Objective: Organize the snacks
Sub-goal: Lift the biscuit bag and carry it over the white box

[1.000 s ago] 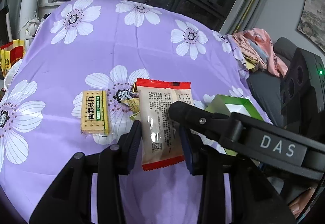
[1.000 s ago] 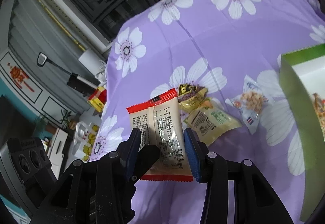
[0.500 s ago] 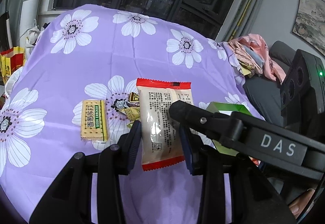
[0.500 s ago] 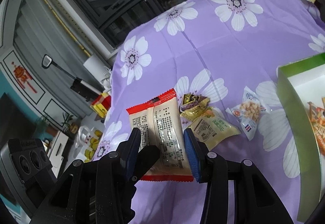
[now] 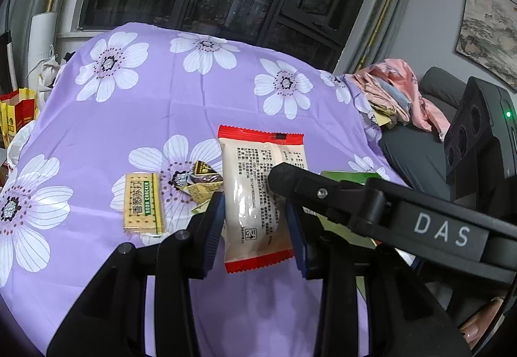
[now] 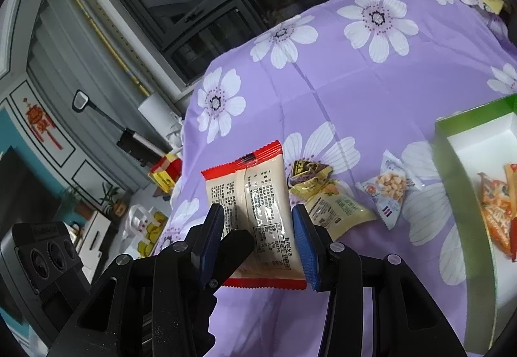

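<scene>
Beige plastic snack packet with red crimped ends (image 5: 258,195) hangs above the purple flowered tablecloth (image 5: 200,104), pinched between both claws at once: the left gripper (image 5: 255,227) and the right gripper (image 6: 258,234) each close their blue pads on its sides. Below lie a yellow soda cracker pack (image 5: 142,203), crumpled small wrappers (image 6: 307,174), a clear peanut bag (image 6: 389,187) and a green-rimmed white box (image 6: 458,130) already holding snacks.

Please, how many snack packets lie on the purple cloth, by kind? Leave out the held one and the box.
Cracker pack: 1
Nut packet: 1
Pale yellow packet: 1
Dark small wrapper: 1
Yellow small wrapper: 1
Total: 5
</scene>
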Tool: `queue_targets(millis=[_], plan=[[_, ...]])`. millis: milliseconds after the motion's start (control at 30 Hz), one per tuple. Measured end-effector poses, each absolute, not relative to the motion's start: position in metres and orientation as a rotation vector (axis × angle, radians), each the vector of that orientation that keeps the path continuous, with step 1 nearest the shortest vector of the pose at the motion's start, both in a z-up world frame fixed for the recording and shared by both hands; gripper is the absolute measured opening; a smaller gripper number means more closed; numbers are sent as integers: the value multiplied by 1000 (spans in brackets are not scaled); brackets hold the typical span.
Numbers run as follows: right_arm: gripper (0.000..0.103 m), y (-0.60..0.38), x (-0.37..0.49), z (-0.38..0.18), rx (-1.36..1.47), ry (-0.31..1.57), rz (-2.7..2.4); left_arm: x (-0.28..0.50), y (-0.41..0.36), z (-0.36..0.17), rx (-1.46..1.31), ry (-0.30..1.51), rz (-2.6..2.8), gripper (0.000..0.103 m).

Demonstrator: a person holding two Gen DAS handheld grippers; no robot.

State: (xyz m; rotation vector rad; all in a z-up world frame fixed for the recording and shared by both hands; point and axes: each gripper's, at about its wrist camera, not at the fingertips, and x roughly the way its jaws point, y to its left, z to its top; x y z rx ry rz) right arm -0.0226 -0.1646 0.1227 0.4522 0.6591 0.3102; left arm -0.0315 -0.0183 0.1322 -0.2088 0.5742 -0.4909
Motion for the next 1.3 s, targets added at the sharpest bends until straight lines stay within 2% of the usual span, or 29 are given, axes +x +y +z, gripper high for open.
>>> queue_targets(millis=[633, 1300], plan=[[47, -236, -53, 142, 551, 553, 149, -37, -105, 158, -2, 538, -628, 38], [48, -341, -84, 121, 767, 518, -109, -34, -216, 140, 112, 622, -851, 39]])
